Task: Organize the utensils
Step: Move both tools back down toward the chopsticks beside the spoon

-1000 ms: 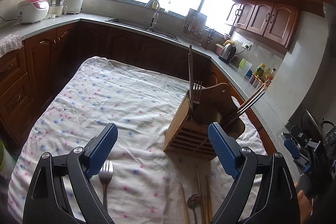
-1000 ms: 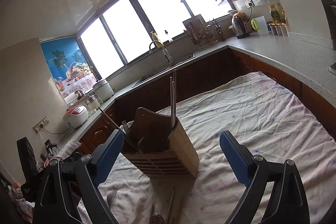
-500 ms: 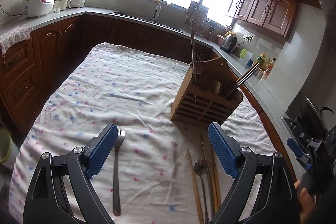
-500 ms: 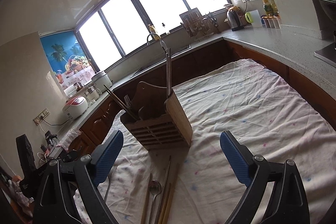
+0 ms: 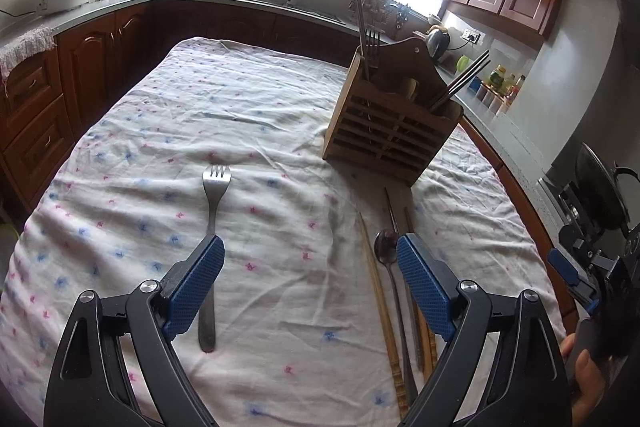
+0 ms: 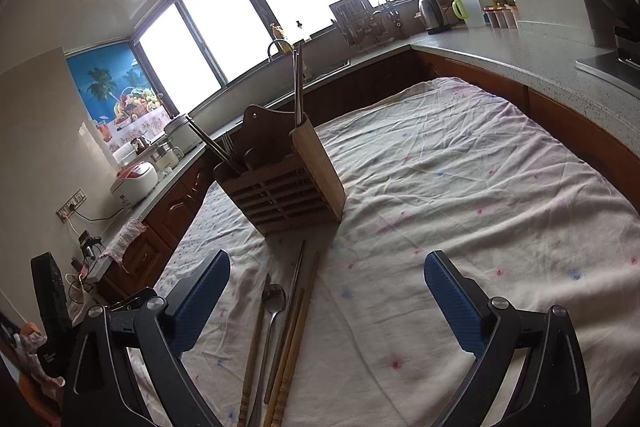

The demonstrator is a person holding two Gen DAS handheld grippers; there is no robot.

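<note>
Left wrist view: the left gripper (image 5: 308, 267) hangs above the cloth-covered table (image 5: 168, 115) with its jaws spread wide and nothing between them. A fork (image 5: 213, 203) lies flat on the cloth just ahead of the left finger, tines pointing away, its handle running back under that finger. By the right finger lie a spoon (image 5: 385, 250) and several chopsticks (image 5: 376, 279), side by side, some wooden, some metal. Farther ahead and to the right stands the wooden utensil holder (image 5: 390, 123), upright, with a fork and metal chopsticks poking out of its compartments.

In the right wrist view the right gripper (image 6: 326, 291) is likewise wide apart and empty. The spoon (image 6: 273, 297) and chopsticks (image 6: 296, 315) lie just inside its left finger; the holder (image 6: 284, 183) stands ahead, toward the left.
</note>
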